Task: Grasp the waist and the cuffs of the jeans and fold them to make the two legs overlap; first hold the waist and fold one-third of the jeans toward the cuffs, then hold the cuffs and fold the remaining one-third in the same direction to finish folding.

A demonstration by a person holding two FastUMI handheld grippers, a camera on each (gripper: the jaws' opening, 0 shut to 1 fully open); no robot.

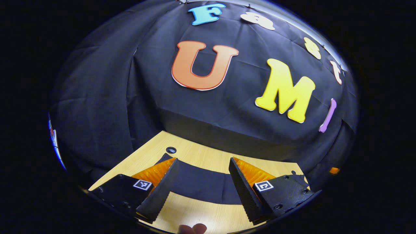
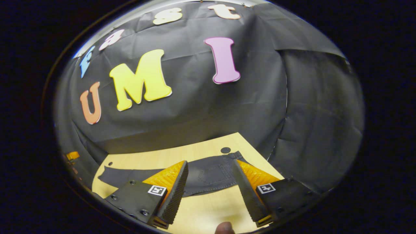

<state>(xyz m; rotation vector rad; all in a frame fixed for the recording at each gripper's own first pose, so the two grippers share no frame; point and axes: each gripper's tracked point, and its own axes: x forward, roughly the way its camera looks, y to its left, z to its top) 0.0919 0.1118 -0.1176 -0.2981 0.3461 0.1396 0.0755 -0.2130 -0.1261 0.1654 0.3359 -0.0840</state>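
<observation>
Jeans (image 2: 208, 175) flat on table (image 2: 208, 204); both grippers (image 1: 201, 185) (image 2: 209, 188) above, jaws apart.

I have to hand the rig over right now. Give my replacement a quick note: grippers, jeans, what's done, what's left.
Left gripper: open, above the table, holding nothing.
Right gripper: open, holding nothing, aimed at the pocket end.
Jeans: dark, lying lengthwise across the wooden table, apparently with legs already overlapped; one end tapers toward the far left.
Done: no thirds fold yet.
Left: grasp the waist, fold one third toward the cuffs, then fold the cuffs.

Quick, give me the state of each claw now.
Left claw: open, holding nothing, above the jeans.
Right claw: open, holding nothing, above the jeans.
</observation>
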